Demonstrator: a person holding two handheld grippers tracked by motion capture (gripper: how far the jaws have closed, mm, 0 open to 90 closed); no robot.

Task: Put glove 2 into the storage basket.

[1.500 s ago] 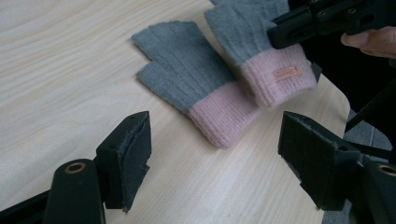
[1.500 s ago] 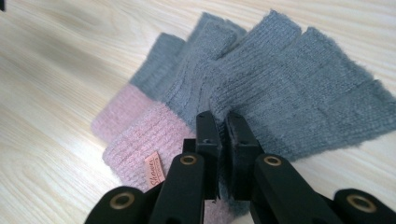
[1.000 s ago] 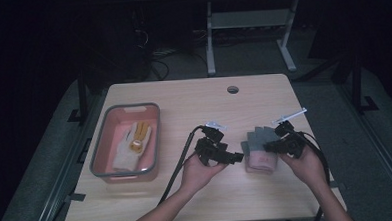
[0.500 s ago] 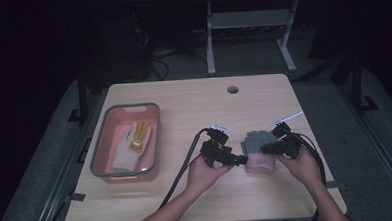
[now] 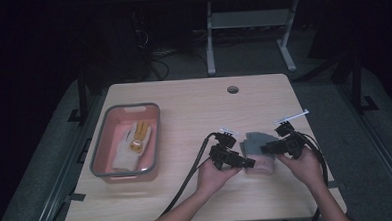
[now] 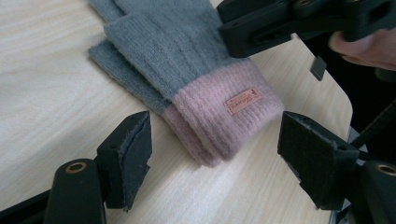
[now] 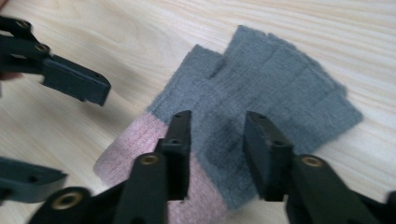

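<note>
Grey knitted glove [image 6: 173, 51] with pink ribbed cuff [image 6: 224, 116] and small orange label [image 6: 242, 101]; pale wood-grain table [image 5: 194, 110]; pink, grey-rimmed tub [image 5: 98, 160] containing white-and-yellow glove [image 5: 130, 143]; black gripper jaws.

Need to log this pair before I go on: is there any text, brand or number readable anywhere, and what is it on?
Small tan tag on the pink cuff of the grey glove: it bears printing, too small and blurred to read.
No other words, numbers or signs can be read, on the glove in the pink bin or elsewhere.
</note>
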